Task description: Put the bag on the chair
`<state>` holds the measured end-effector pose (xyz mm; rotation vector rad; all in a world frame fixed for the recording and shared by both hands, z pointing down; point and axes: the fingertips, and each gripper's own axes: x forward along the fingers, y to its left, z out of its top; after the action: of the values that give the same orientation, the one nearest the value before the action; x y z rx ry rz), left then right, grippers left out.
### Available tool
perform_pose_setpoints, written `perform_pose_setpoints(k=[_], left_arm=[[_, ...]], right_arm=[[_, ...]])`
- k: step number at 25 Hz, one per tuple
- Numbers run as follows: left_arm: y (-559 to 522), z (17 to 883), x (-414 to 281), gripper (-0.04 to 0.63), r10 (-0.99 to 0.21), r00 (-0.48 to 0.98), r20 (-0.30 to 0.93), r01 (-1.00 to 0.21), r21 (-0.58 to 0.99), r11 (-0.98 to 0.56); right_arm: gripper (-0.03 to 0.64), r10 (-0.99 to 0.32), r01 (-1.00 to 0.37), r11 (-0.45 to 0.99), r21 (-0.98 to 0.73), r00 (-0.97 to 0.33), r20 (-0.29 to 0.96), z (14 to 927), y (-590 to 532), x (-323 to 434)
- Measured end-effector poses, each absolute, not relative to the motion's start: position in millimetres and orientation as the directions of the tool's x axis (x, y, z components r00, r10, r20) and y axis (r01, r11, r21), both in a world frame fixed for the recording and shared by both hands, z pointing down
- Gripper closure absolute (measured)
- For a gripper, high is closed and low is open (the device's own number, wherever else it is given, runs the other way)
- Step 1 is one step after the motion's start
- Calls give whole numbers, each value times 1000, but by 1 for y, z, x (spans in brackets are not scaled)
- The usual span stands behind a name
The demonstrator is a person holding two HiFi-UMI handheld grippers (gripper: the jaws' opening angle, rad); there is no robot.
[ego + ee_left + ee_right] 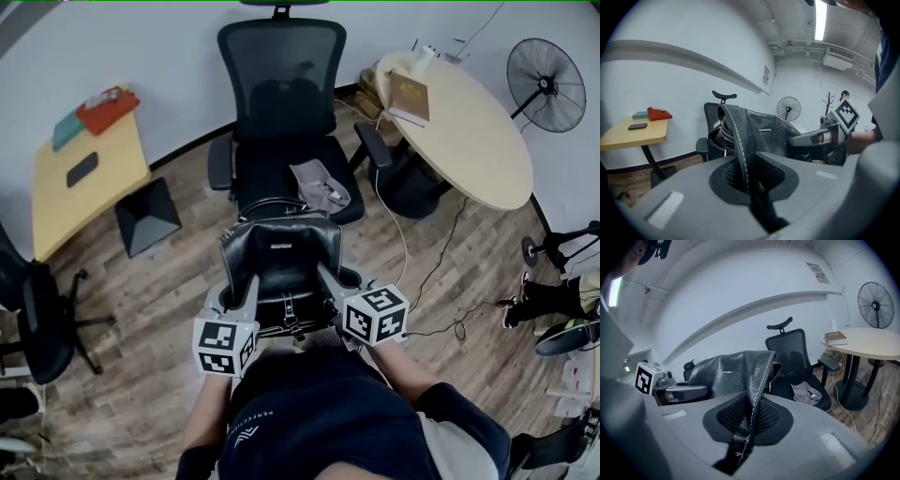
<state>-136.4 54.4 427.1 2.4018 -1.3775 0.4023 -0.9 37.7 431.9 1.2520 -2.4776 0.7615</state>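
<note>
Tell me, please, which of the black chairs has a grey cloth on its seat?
The mesh-backed chair straight ahead of the bag; the chair at the left edge shows none.

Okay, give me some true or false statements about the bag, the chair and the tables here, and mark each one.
The left gripper and the right gripper are both clamped on the black bag. True.
The black bag sits on the seat of the chair. False: it is held up in front of the chair.
A grey cloth lies on the chair's seat. True.
The book lies on the chair's seat. False: it lies on the round table near the fan.
</note>
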Motion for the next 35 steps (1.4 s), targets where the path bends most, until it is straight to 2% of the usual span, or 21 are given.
perform_pose_setpoints(k=[14,35], left_arm=[[-29,432,-130,541,-788,466,402,-882,142,-449],[-236,441,-98,541,-818,358,450,-934,169,-316]], right_arm=[[584,-671,-806,506,-307,-591,448,435,-47,4],[584,-553,-719,616,-321,-685,474,444,-273,33]])
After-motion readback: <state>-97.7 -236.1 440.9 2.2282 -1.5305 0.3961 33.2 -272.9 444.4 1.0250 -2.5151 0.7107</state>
